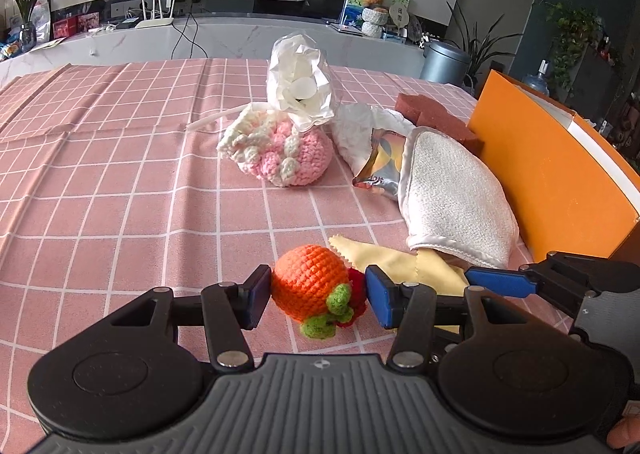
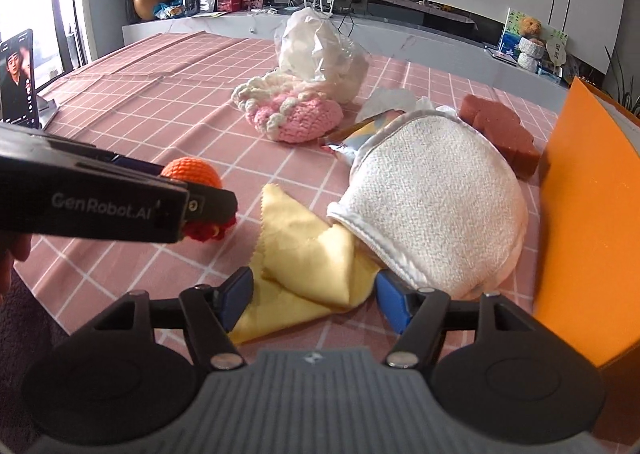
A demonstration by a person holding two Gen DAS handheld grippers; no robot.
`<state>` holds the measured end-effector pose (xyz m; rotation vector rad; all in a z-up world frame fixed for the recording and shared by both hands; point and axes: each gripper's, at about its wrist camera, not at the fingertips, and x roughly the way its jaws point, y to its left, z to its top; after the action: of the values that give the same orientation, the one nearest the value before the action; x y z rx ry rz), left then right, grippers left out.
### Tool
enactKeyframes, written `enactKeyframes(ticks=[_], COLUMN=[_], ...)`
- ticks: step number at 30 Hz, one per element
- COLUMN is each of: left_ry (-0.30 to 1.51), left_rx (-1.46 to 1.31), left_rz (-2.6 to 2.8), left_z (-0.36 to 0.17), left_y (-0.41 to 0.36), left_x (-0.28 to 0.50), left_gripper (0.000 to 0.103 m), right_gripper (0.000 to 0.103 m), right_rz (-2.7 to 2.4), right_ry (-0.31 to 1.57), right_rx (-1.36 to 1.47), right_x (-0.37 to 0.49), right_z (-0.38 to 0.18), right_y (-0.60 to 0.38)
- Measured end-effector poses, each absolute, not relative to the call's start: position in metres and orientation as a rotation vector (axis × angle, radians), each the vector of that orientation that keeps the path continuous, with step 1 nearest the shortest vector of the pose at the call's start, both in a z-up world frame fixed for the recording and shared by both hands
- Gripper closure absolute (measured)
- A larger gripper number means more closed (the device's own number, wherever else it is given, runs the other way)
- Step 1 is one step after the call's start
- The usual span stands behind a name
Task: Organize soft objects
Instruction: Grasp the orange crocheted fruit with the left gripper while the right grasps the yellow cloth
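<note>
While both tools sit low over the pink checked tablecloth (image 1: pixel 120 181), the items read from left to right as follows.

Item 1: phone on a stand (image 2: pixel 18 77), far left of the right gripper, well apart from the work.

Item 2: left gripper (image 1: pixel 318 296), jaws part open and bracketing the crocheted orange toy (image 1: pixel 310 282). The left pad (image 1: pixel 258 296) appears to touch the orange body; the right pad stands just beside the red and green trim. Whether the toy is actually clamped cannot be told. The toy lies straight ahead between the fingers, resting on the cloth.

Item 3: pink and cream crocheted pouch (image 1: pixel 280 153), ahead of the left gripper, with a crinkled plastic bag (image 1: pixel 298 81) leaning against its far side.

Item 4: foil packet (image 1: pixel 380 169), right of the pouch, partly tucked under the white terry mitt (image 1: pixel 452 193).

Item 5: right gripper (image 2: pixel 314 300), jaws wide and holding nothing, straddling the folded yellow cloth (image 2: pixel 308 254). The cloth lies directly ahead, its far corner running under the mitt.

Item 6: brown sponge (image 2: pixel 500 129) and orange box (image 2: pixel 592 213), far right, presumably the destination.

Judgement: the left gripper is nearer the toy, and the next move turns on closing across its width.
</note>
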<state>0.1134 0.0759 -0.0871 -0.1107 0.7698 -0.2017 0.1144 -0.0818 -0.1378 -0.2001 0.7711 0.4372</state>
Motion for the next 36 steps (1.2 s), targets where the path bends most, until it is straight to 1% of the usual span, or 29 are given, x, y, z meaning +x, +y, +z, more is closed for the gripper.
enactKeyframes(ticks=[2, 3, 4, 7, 8, 10, 11, 12, 15, 18, 23, 29, 36], left_ry=[0.768, 0.77, 0.774, 0.773, 0.773, 0.772, 0.771, 0.771, 0.772, 0.774, 0.778, 0.771, 0.724], left_rx=[-0.115, -0.116, -0.118, -0.133, -0.134, -0.137, -0.138, -0.139, -0.139, -0.14, -0.131, -0.117, -0.091], left_rz=[-0.199, -0.197, -0.196, -0.2, -0.201, -0.203, -0.204, -0.204, -0.204, -0.201, -0.197, -0.191, -0.206], left_z=[-0.088, -0.089, -0.091, -0.093, -0.093, -0.093, -0.093, -0.093, -0.093, -0.093, -0.092, -0.083, -0.061], left_y=[0.077, 0.078, 0.078, 0.081, 0.081, 0.081, 0.081, 0.081, 0.081, 0.081, 0.079, 0.074, 0.06], left_x=[0.114, 0.114, 0.114, 0.115, 0.115, 0.115, 0.115, 0.115, 0.115, 0.115, 0.113, 0.106, 0.093], left_gripper=[0.045, 0.044, 0.044, 0.044, 0.044, 0.044, 0.044, 0.044, 0.044, 0.044, 0.044, 0.044, 0.044], right_gripper=[0.036, 0.038, 0.044, 0.055, 0.058, 0.071, 0.075, 0.084, 0.097, 0.1, 0.1, 0.1, 0.1], right_rz=[0.435, 0.434, 0.438, 0.457, 0.462, 0.465, 0.462, 0.458, 0.454, 0.463, 0.492, 0.503, 0.468], right_ry=[0.775, 0.772, 0.762, 0.746, 0.743, 0.736, 0.736, 0.735, 0.733, 0.744, 0.742, 0.678, 0.568], right_rx=[-0.178, -0.176, -0.182, -0.189, -0.192, -0.2, -0.199, -0.199, -0.206, -0.195, -0.199, -0.207, -0.181], right_x=[0.118, 0.119, 0.118, 0.115, 0.114, 0.113, 0.113, 0.113, 0.113, 0.114, 0.106, 0.09, 0.07], right_z=[-0.139, -0.139, -0.139, -0.138, -0.138, -0.137, -0.137, -0.137, -0.136, -0.135, -0.129, -0.105, -0.066], right_y=[-0.081, -0.081, -0.079, -0.076, -0.076, -0.075, -0.075, -0.076, -0.077, -0.08, -0.08, -0.089, -0.114])
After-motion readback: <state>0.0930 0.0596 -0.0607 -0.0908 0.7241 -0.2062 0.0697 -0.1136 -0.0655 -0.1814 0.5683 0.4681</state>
